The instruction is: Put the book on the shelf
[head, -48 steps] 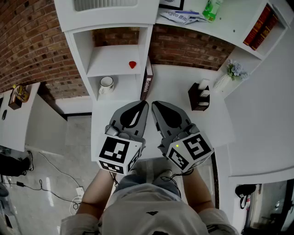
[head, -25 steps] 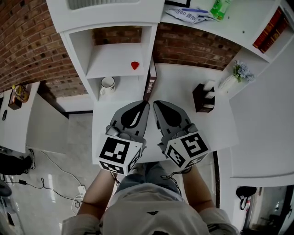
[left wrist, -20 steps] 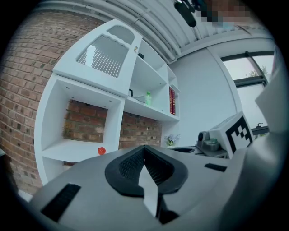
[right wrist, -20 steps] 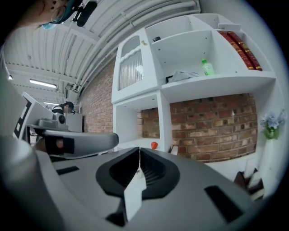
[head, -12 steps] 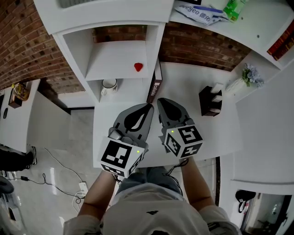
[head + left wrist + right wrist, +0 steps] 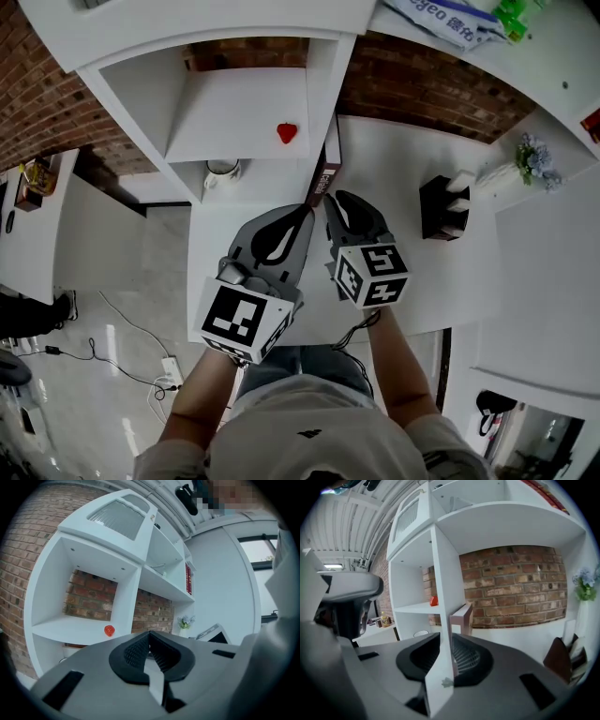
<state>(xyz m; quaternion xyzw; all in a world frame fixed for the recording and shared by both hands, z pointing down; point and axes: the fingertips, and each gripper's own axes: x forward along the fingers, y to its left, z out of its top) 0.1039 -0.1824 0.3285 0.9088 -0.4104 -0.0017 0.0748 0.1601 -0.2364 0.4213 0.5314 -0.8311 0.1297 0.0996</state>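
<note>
A dark-covered book stands upright on the white desk, against the right side panel of the white shelf unit. In the right gripper view the book shows just ahead, past the jaws. My right gripper has its tips next to the book's near end. Its jaws are opening, with a narrow gap and nothing between them. My left gripper sits close beside it on the left, shut and empty.
A small red object lies on the middle shelf board, and a white mug stands in the compartment below. A dark box and a vase of flowers stand on the desk's right side. A brick wall backs the desk.
My right gripper has rolled and edged forward to the book's near end, and its jaws have parted slightly. The left gripper has kept its place beside it.
</note>
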